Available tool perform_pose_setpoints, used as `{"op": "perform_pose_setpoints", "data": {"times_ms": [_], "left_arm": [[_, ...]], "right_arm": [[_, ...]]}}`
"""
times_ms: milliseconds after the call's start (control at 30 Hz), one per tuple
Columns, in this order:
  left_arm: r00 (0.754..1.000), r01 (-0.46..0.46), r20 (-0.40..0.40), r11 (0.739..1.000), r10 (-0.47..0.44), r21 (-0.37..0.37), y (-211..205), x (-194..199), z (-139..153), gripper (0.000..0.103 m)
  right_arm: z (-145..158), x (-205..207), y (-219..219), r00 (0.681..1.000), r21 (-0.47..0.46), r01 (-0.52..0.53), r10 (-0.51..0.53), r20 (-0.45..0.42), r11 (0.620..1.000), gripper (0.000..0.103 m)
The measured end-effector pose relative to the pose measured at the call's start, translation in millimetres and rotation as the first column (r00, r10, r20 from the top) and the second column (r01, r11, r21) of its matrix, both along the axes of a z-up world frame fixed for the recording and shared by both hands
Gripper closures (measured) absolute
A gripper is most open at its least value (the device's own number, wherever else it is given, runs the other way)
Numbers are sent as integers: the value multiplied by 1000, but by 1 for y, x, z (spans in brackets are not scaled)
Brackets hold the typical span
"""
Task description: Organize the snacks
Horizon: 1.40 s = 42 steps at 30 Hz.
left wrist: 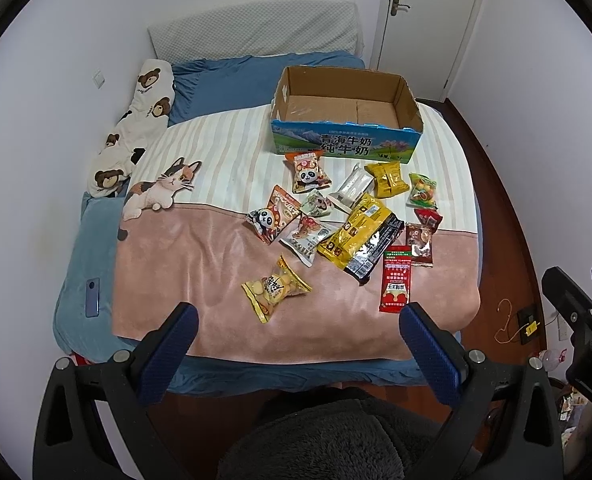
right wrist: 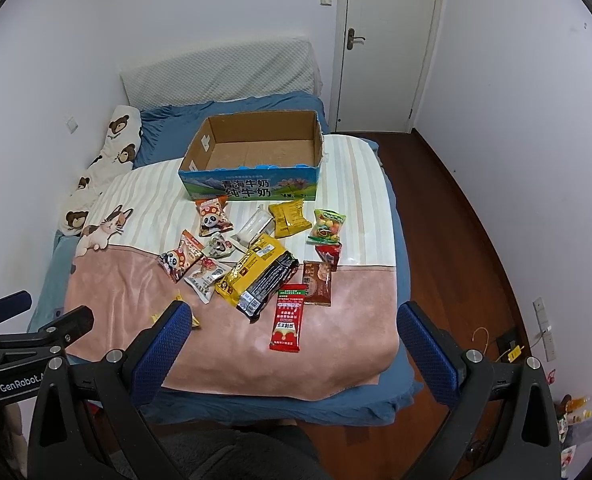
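Several snack packets lie scattered on the bed blanket point(left wrist: 200, 264): a yellow biscuit bag point(left wrist: 274, 290) nearest me, a big yellow-and-black pack point(left wrist: 357, 236), a red sachet point(left wrist: 395, 280), and panda packets point(left wrist: 307, 172). Behind them stands an open cardboard milk box point(left wrist: 343, 120), nothing in it. My left gripper point(left wrist: 297, 316) hovers open over the blanket's near edge, holding nothing. My right gripper point(right wrist: 294, 318) is open too, above the red sachet point(right wrist: 288, 318) and near the box point(right wrist: 256, 160). Its left finger hides most of the biscuit bag.
A bear-print pillow point(left wrist: 136, 128) and a grey cushion point(left wrist: 256, 32) lie at the bed's head. A phone point(left wrist: 92, 298) rests on the blue sheet at left. Wooden floor point(right wrist: 475, 240) and a shut door point(right wrist: 387, 40) are to the right. A fleece-covered lap point(left wrist: 335, 440) is below.
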<state>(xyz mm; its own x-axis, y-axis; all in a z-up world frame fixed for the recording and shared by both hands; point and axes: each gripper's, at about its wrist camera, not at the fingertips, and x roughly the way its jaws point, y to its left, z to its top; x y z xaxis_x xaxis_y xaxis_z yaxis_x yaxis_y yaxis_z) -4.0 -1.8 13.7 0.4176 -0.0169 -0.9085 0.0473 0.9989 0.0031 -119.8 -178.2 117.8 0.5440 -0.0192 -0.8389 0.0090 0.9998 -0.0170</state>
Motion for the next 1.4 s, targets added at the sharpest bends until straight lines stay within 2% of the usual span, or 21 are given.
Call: {"op": "perform_pose_setpoints", "data": {"times_ms": [1400], "left_arm": [[999, 1, 35, 1000, 0, -10, 10, -5, 13, 0]], "right_arm": [[7, -3, 3, 1000, 24, 2, -2, 8, 1000, 0]]}}
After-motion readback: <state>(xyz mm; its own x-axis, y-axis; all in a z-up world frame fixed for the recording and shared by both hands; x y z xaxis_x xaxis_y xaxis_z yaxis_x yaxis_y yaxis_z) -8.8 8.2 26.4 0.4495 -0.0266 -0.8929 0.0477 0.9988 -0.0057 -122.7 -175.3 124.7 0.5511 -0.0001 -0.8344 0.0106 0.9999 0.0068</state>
